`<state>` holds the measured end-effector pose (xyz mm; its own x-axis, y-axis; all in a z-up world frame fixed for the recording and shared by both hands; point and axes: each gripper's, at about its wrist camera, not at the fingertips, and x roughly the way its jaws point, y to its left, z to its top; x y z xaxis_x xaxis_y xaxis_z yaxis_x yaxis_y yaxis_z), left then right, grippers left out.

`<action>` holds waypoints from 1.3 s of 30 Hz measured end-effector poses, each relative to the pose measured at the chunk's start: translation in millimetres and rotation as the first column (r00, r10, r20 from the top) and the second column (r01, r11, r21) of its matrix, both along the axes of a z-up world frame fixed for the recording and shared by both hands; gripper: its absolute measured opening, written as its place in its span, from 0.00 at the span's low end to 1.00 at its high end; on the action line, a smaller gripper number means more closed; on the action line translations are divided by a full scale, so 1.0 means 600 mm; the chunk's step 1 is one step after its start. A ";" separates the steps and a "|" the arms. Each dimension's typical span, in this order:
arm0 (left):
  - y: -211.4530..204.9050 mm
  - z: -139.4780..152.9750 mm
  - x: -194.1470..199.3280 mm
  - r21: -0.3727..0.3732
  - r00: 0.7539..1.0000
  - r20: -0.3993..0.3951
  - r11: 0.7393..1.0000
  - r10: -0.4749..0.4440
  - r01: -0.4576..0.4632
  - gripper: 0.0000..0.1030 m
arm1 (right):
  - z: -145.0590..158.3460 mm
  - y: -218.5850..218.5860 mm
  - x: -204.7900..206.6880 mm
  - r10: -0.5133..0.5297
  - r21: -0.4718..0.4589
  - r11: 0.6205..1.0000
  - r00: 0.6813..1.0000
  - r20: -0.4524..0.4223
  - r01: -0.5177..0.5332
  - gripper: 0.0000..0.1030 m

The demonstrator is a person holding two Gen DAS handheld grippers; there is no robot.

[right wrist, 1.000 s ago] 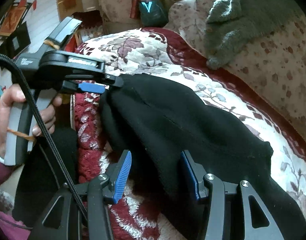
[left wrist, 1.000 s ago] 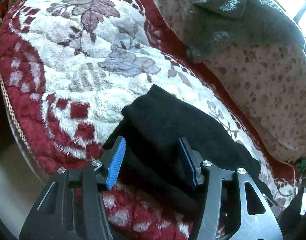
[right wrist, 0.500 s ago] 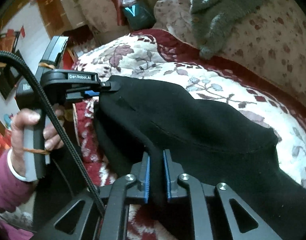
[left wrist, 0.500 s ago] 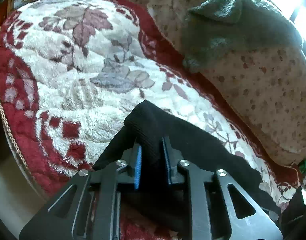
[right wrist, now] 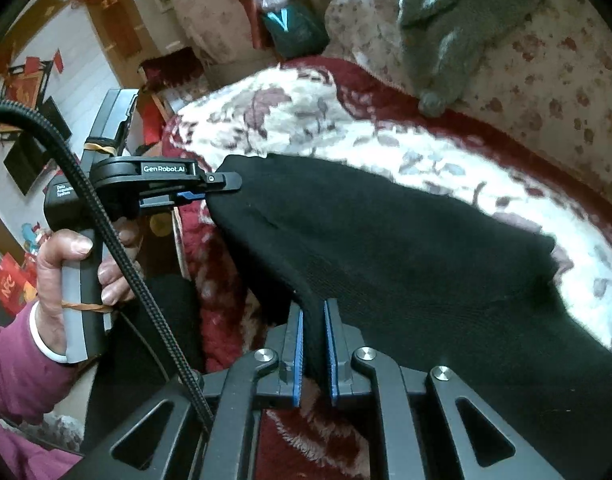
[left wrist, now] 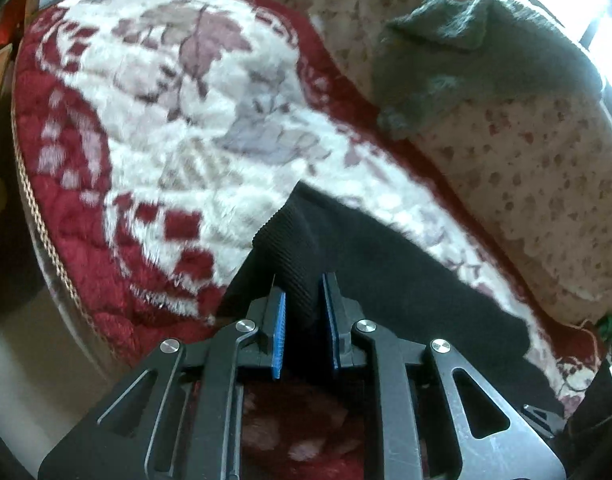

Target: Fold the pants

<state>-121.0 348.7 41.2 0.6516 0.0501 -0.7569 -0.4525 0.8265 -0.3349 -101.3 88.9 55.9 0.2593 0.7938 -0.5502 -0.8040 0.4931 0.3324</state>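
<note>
1. The black knit pants (right wrist: pixel 386 248) lie across a plush white cushion with a red border and a faded leaf pattern (left wrist: pixel 178 120), and their near edge is raised off it by both tongs
2. The left tongs (left wrist: pixel 302 320) are pressed together on a ribbed black corner of the pants (left wrist: pixel 290 252); the fabric stands between the blue pads (left wrist: pixel 279 336) and rises above the tips
3. Seen from the right wrist, the left tongs (right wrist: pixel 222 186) grip the far left corner of the garment from the side, and the person's left hand (right wrist: pixel 66 276), in a pink sleeve, holds the handle
4. The right tongs (right wrist: pixel 314 320) pinch a folded ridge of the same pants along the near edge, with the cloth squeezed thin between the blue pads (right wrist: pixel 300 352)
5. Between the two tongs the black cloth hangs as a slack band; to the right it spreads out flat over the cushion
6. A grey fuzzy knit garment (right wrist: pixel 458 20) is draped on the cream spotted sofa back (left wrist: pixel 538 184) behind the cushion, well apart from the pants
7. A black braided cable (right wrist: pixel 106 240) crosses in front of the left hand
</note>
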 end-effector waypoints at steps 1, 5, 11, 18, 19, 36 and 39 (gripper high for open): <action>0.000 -0.005 0.000 0.000 1.000 -0.001 1.000 0.002 -0.002 0.15 | -0.006 0.001 0.003 -0.003 -0.001 1.000 1.000 -0.013 0.003 0.09; 0.001 -0.004 -0.008 -0.005 1.000 0.007 1.000 0.014 -0.014 0.24 | -0.015 -0.004 0.009 0.003 0.028 1.000 0.997 -0.071 -0.001 0.22; 0.013 0.023 -0.036 0.011 0.998 0.017 0.998 0.063 -0.064 0.31 | -0.001 -0.050 0.018 -0.028 0.083 0.996 0.993 -0.119 0.038 0.25; -0.019 0.073 -0.039 0.071 0.997 0.072 0.997 0.004 -0.009 0.39 | 0.014 -0.159 0.076 -0.222 0.148 0.958 0.961 -0.163 0.247 0.35; -0.033 0.079 -0.031 0.078 0.997 0.075 0.997 -0.028 0.022 0.39 | 0.013 -0.173 0.089 -0.250 0.149 0.949 0.952 -0.174 0.276 0.35; -0.097 0.050 0.075 0.106 0.985 -0.006 0.980 -0.170 0.169 0.39 | -0.027 -0.130 0.215 -0.122 0.186 0.962 0.922 -0.368 0.201 0.31; -0.055 0.044 0.074 0.116 0.995 -0.014 0.988 -0.102 0.103 0.39 | -0.017 -0.116 0.213 -0.116 0.179 0.968 0.948 -0.297 0.175 0.10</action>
<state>-76.9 315.6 67.8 0.6521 0.0713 -0.7548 -0.3652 0.9020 -0.2304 26.8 19.6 45.8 0.2380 0.8604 -0.4506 -0.5873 0.4970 0.6388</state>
